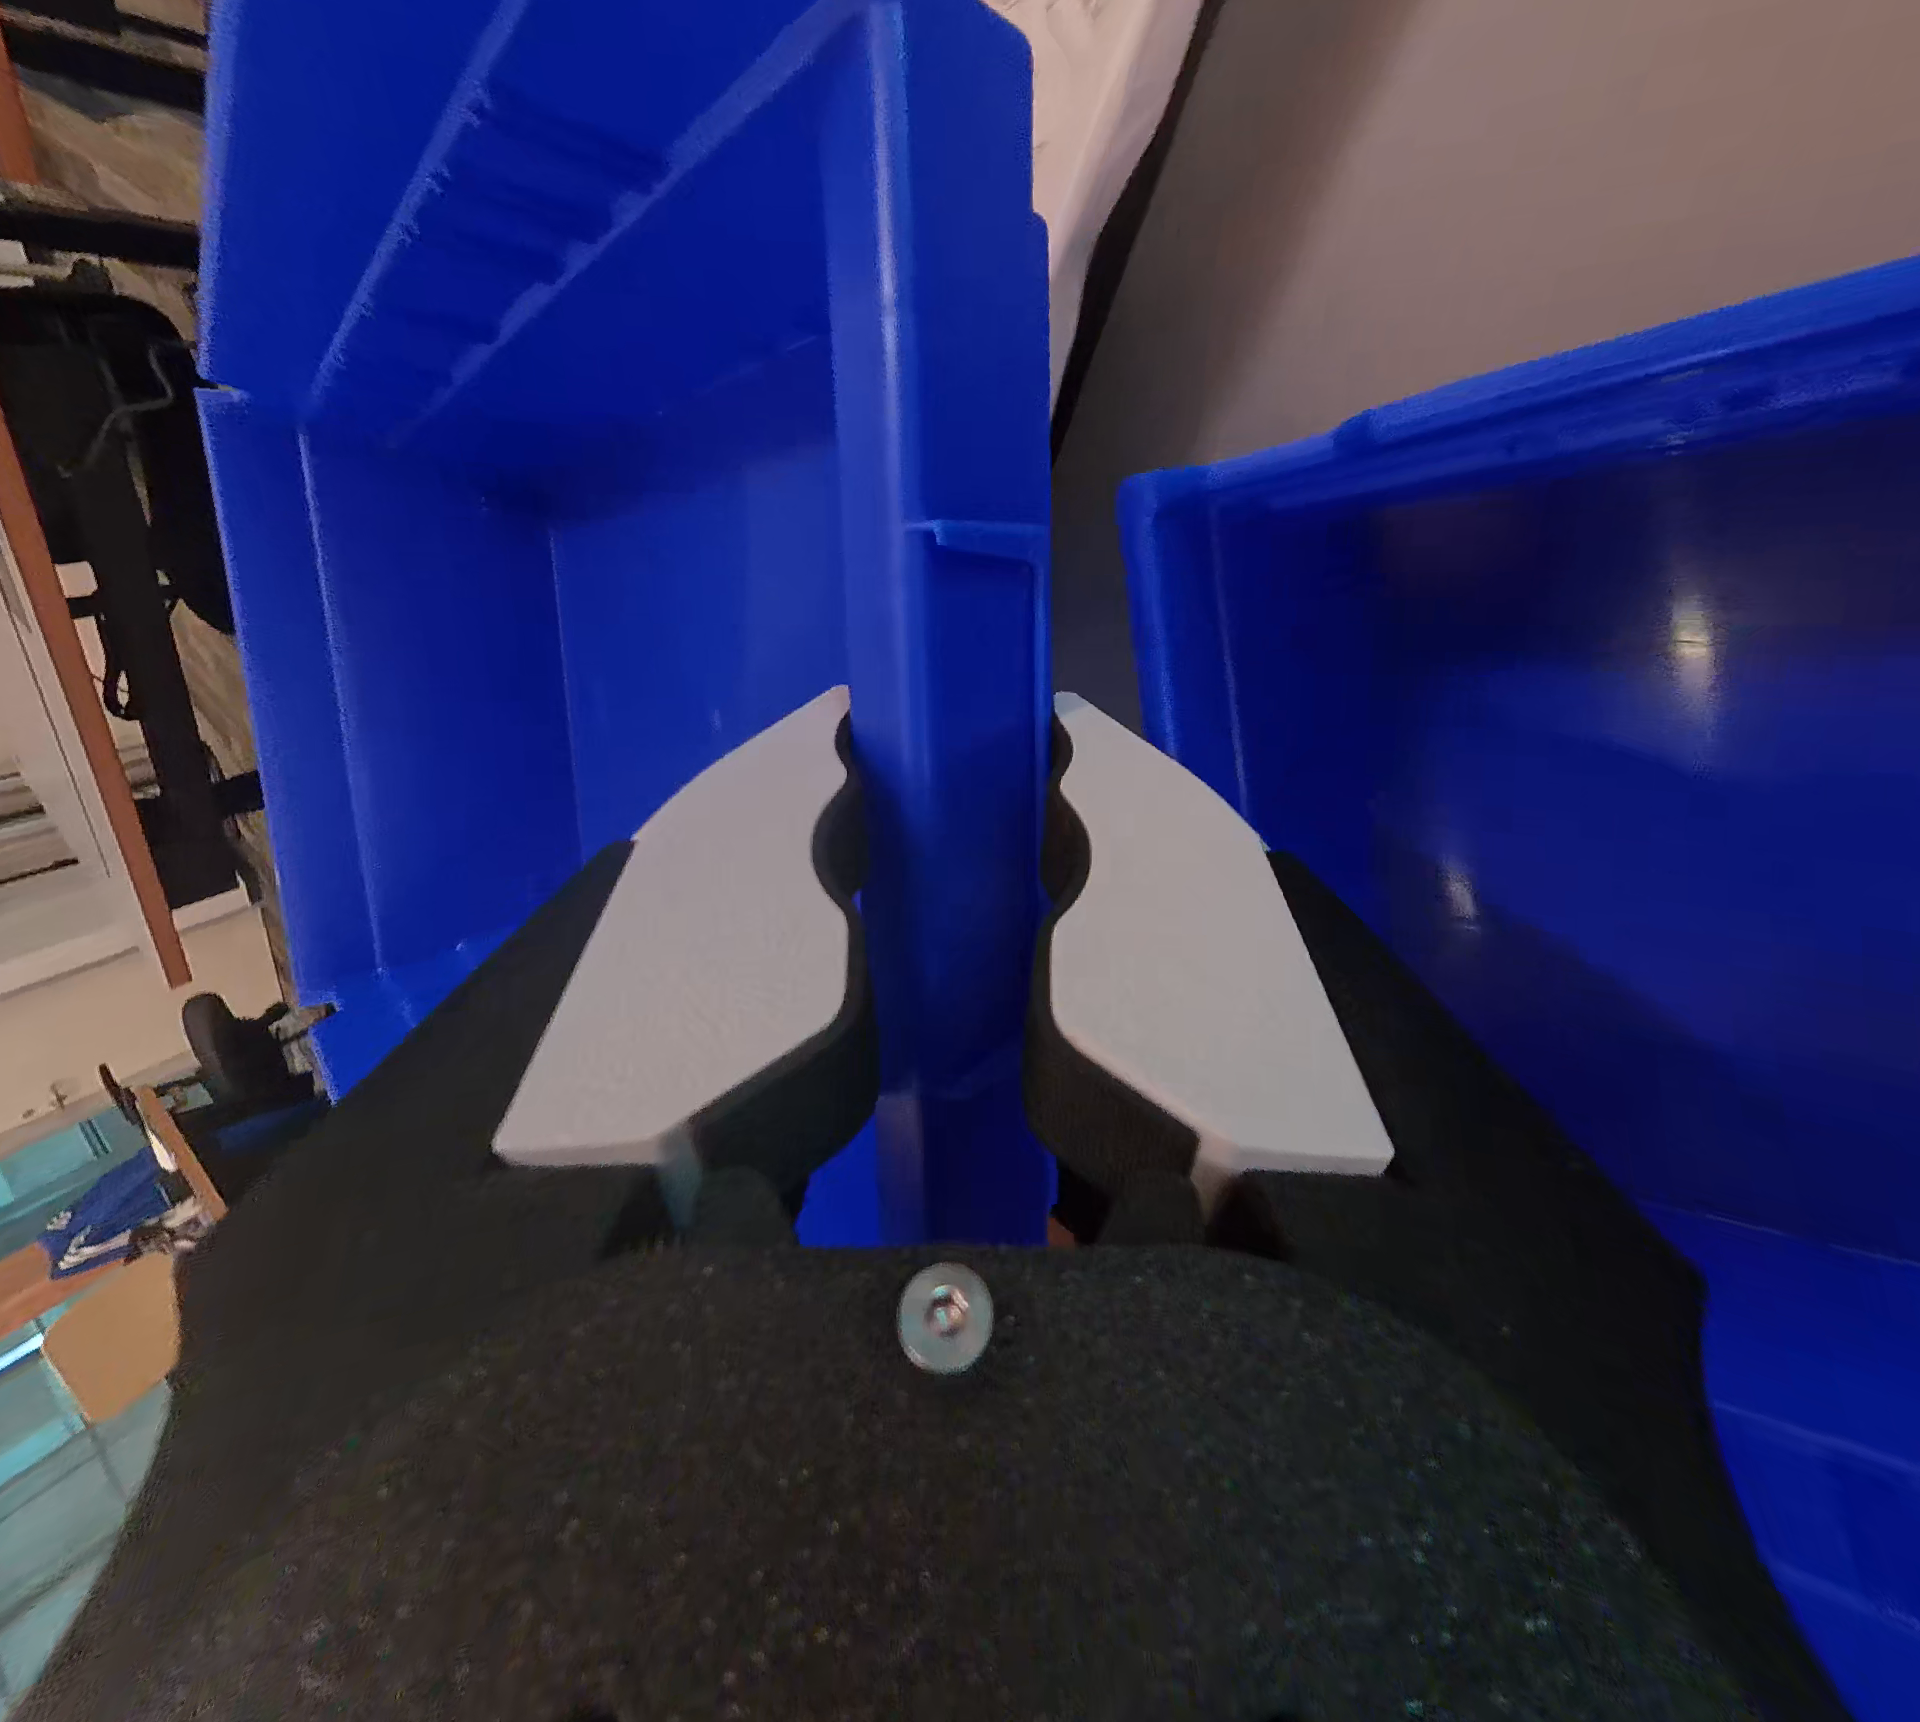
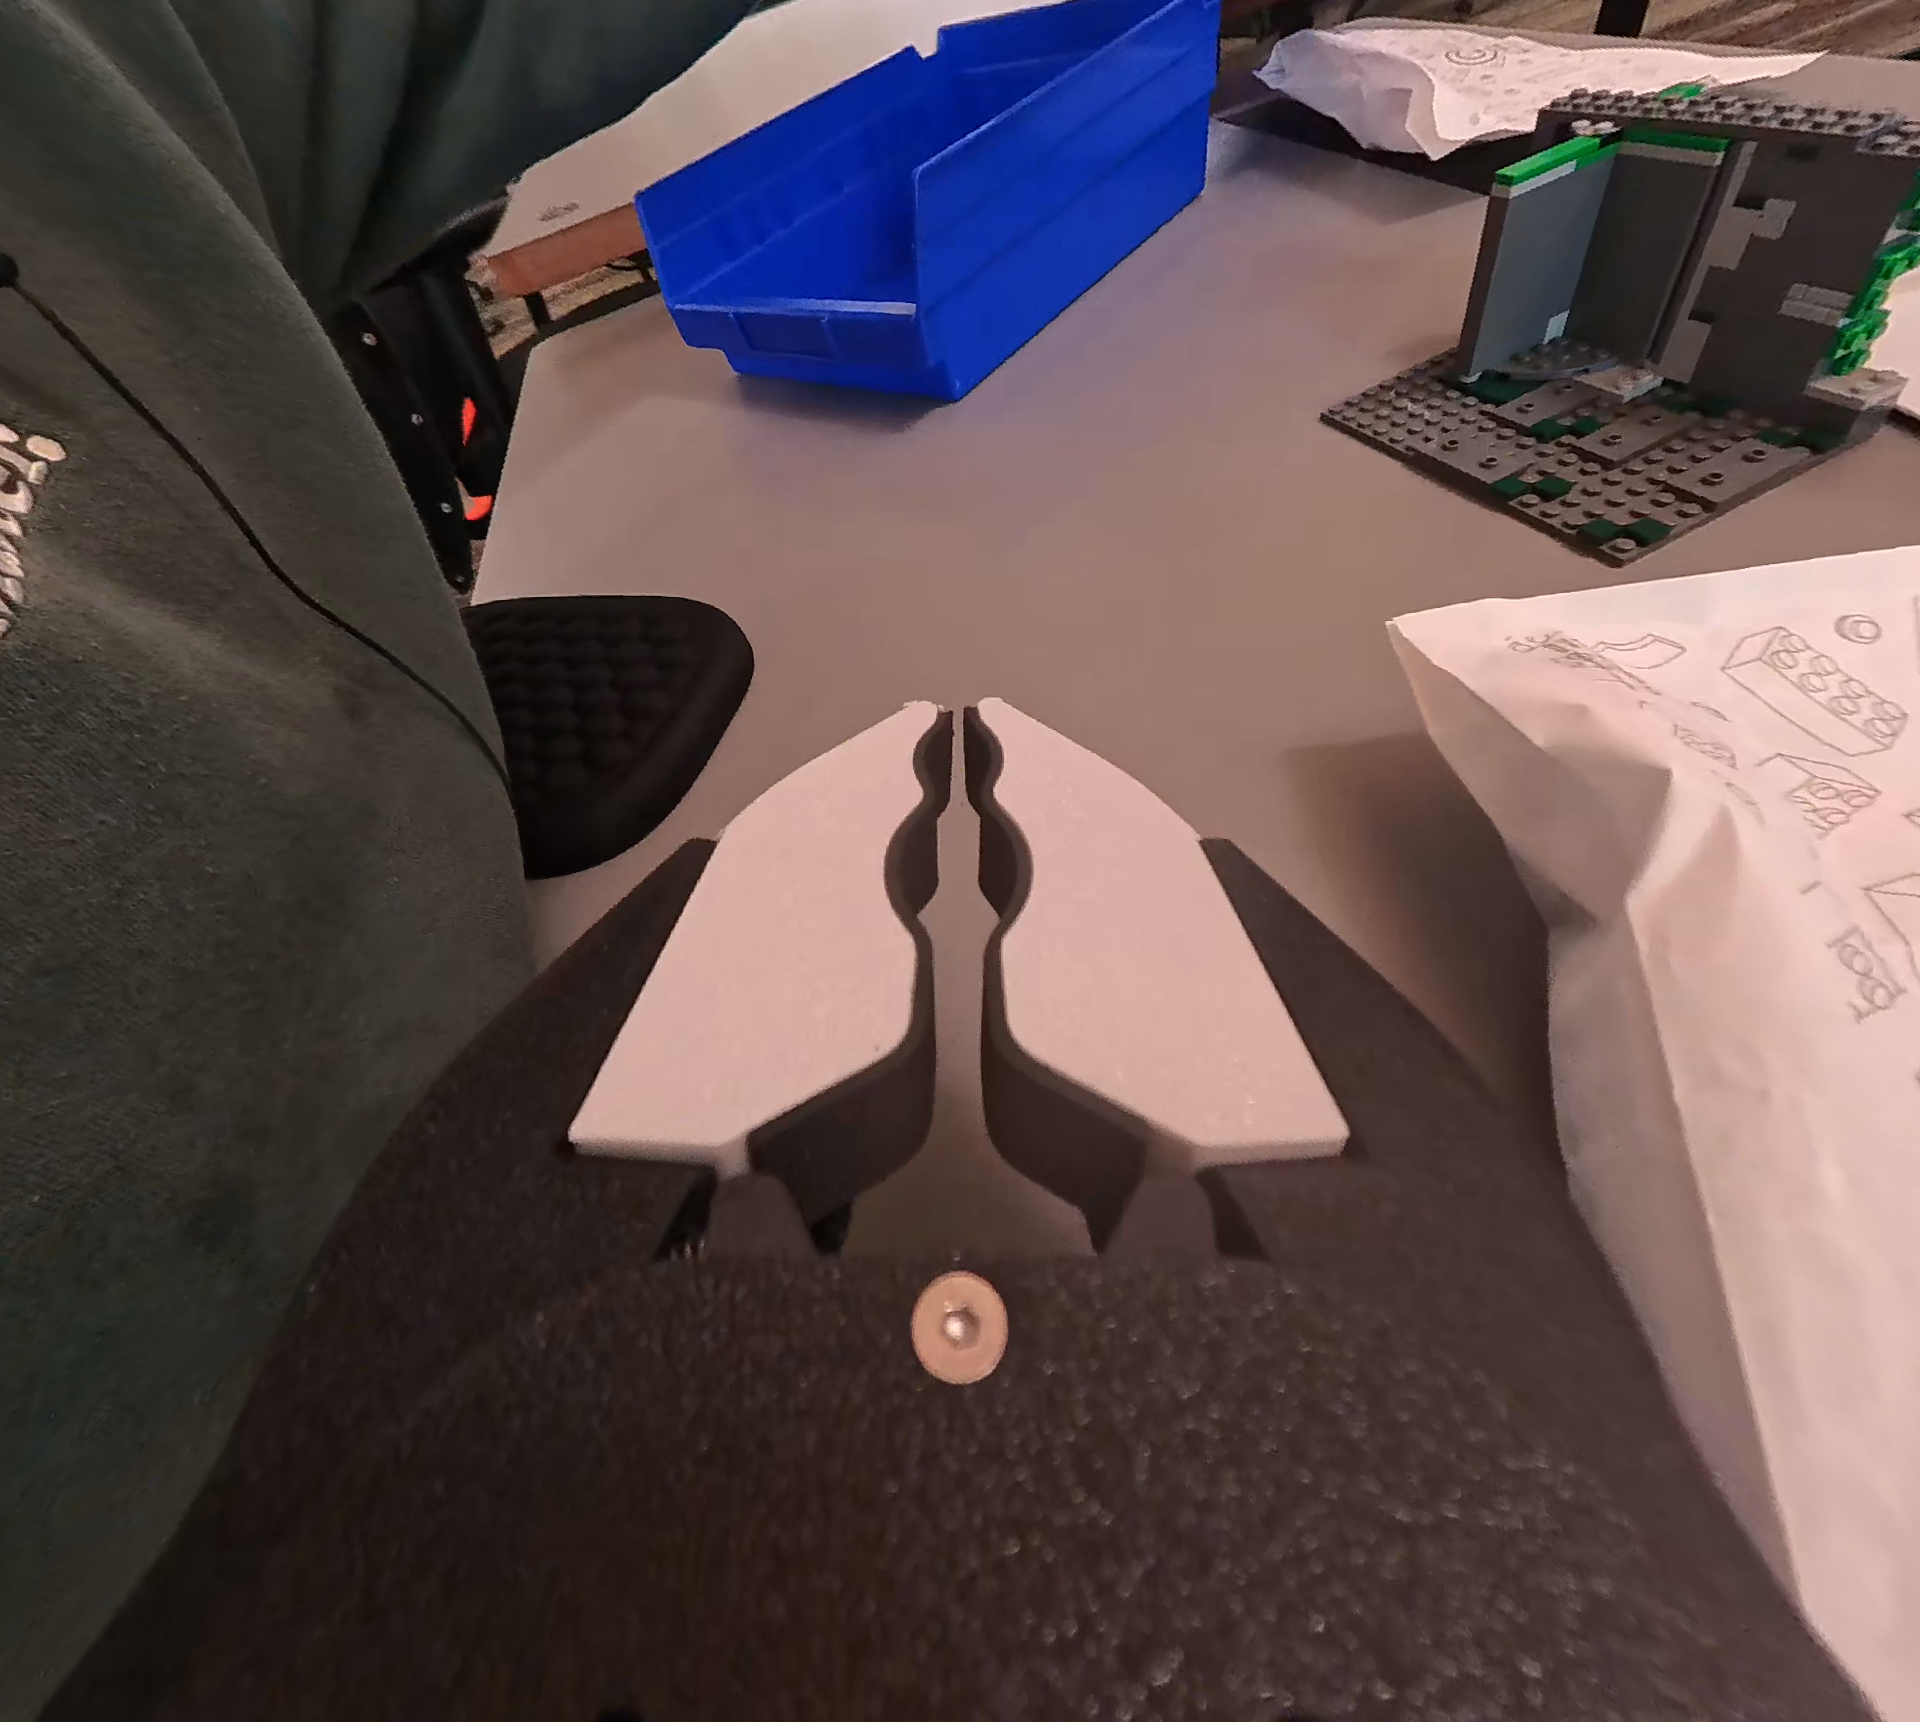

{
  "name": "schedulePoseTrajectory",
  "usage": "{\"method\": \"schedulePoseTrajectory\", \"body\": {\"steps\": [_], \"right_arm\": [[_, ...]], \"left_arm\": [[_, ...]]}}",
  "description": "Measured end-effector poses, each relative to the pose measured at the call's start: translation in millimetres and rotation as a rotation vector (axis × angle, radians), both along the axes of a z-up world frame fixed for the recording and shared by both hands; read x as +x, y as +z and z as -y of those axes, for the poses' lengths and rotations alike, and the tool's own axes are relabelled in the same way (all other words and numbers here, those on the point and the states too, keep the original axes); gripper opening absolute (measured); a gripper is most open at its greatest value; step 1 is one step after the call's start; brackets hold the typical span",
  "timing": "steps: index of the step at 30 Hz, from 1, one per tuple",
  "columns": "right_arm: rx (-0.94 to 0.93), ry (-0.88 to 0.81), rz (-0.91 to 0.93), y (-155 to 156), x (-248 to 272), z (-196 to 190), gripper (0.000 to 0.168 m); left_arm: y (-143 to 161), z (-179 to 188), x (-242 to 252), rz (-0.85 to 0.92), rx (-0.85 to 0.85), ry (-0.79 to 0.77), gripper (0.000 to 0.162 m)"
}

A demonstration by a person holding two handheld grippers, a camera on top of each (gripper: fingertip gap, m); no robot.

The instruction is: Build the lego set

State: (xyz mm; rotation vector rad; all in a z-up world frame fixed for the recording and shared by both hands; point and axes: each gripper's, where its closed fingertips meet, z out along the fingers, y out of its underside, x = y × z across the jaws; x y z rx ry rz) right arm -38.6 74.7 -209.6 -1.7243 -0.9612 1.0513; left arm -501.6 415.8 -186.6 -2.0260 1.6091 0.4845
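While lifted, bin wall (image 1: 940,633) between left tool (image 1: 951,722) tips.

left gripper (image 1: 951,722) clamps wall of raised blue bin (image 1: 644,384); second bin (image 1: 1558,737) beside.

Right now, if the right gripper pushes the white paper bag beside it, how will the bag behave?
The white paper bag looks creased and soft, so it would probably crumple, not slide stiffly. It seems puffed, so likely light. The grey table looks smooth, so it may slip.

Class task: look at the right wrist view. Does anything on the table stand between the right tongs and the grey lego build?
Nothing visible does. Bare table runs from the right tongs to the lego build; the white bag lies to the side.
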Motion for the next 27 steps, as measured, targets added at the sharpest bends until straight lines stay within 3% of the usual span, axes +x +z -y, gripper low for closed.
{"method": "schedulePoseTrajectory", "body": {"steps": [8,27], "right_arm": [[-0.004,-0.003,-0.014,0.1,0.6,-1.6,0.002],[-0.043,-0.005,-0.076,2.0,1.2,-4.6,0.002]], "left_arm": [[-3.2,10.7,5.5,0.063,-0.072,-0.018,0.031],[-23.5,17.6,-60.8,-0.01,-0.145,0.212,0.037]]}}
